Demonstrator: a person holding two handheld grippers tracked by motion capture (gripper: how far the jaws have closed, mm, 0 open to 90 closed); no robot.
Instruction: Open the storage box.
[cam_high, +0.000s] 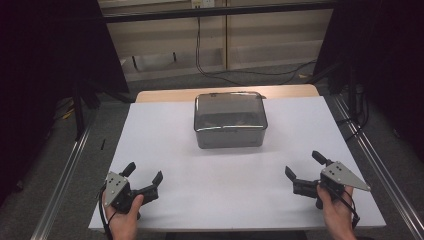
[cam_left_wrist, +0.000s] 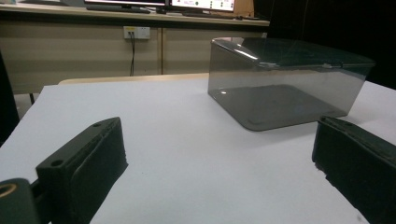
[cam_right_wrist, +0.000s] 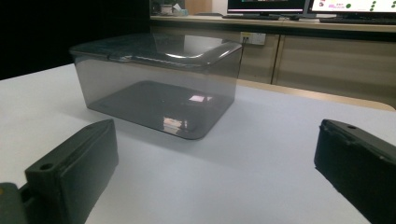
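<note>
A smoky translucent box (cam_high: 230, 120) with its lid (cam_high: 229, 107) on is set on the far middle of the white table (cam_high: 165, 150), near the far edge. In the high view the 2 grippers are held low over the near part of the table, 1 at each near corner, both well apart from the box and from each other.

The left gripper (cam_high: 145, 175) is gripped by the left hand (cam_high: 122, 217) at the near left corner. Its jaws are spread wide and nothing is held between them. In the left gripper view the box (cam_left_wrist: 287, 81) is seen ahead and to the right, beyond the 2 jaws, with bare table between it and them.

The right gripper (cam_high: 305, 165) is gripped by the right hand (cam_high: 336, 210) at the near right corner, its grey plate (cam_high: 342, 175) on top. Its jaws are likewise spread wide and empty. In the right gripper view the box (cam_right_wrist: 159, 81) is seen ahead and to the left, its lid (cam_right_wrist: 159, 46) closed and a glint of light on its dark floor.

A wall socket (cam_left_wrist: 136, 31) and a hanging cable (cam_left_wrist: 132, 53) are seen on the cabinet behind the table.
</note>
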